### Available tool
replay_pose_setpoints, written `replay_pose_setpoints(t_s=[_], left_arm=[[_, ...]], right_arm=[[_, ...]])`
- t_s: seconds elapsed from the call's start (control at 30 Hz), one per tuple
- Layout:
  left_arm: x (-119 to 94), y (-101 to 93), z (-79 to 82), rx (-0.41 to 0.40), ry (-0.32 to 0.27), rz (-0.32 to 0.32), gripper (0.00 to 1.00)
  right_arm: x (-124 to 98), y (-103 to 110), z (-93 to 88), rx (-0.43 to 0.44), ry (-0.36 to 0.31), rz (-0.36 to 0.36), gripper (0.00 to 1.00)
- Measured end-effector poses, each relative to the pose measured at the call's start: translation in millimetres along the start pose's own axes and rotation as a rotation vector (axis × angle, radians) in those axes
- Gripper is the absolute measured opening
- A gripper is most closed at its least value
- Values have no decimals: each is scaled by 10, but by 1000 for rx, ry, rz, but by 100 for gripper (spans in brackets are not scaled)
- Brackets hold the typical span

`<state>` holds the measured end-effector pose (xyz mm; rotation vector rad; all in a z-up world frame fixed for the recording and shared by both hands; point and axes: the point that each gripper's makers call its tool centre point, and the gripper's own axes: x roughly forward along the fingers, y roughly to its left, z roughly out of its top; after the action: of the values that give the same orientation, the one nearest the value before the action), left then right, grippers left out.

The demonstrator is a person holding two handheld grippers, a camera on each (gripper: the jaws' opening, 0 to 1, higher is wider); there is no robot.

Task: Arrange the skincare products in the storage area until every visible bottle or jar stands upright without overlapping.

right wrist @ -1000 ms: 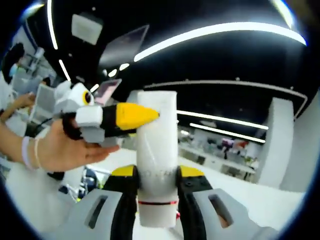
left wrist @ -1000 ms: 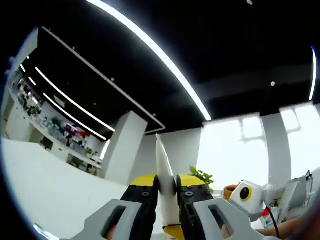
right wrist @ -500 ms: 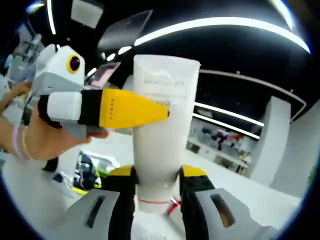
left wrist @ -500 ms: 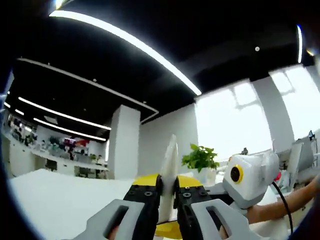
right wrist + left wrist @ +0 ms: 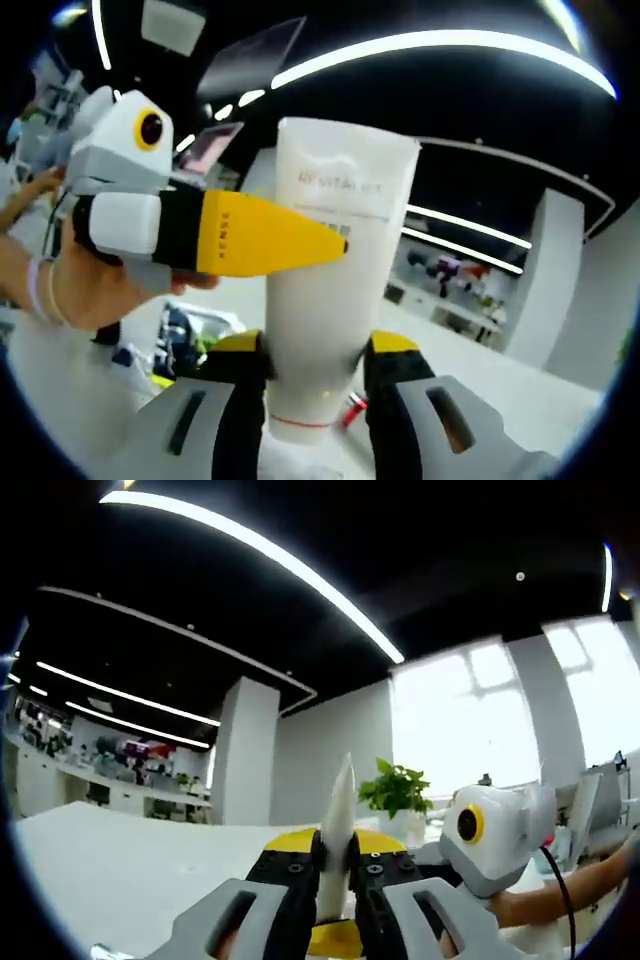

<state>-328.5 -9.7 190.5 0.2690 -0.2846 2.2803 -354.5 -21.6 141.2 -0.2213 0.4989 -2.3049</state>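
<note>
My right tongs (image 5: 318, 385) pinch the white tube (image 5: 335, 270) low near its cap; my left tongs (image 5: 336, 865) pinch its flat crimped end; it looks soft and squashy, so I'd grip the firmer shoulder.

A white tube (image 5: 335, 290) in the right gripper view is showing pale embossed lettering near its flat top end, at about twelve o'clock, reading roughly "REVITALIFT". At nine o'clock, the left gripper (image 5: 300, 243) is carrying small dark letters along its yellow finger (image 5: 260, 236), possibly "KENSE", too small to confirm.
</note>
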Motion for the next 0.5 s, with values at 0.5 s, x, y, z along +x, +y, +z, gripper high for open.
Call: replay_pose_setpoints(t_s=[0.5], left_arm=[[-31,175,92,122,-120,64,15]], right_arm=[[-15,-106,-28,221,-2,16,31]])
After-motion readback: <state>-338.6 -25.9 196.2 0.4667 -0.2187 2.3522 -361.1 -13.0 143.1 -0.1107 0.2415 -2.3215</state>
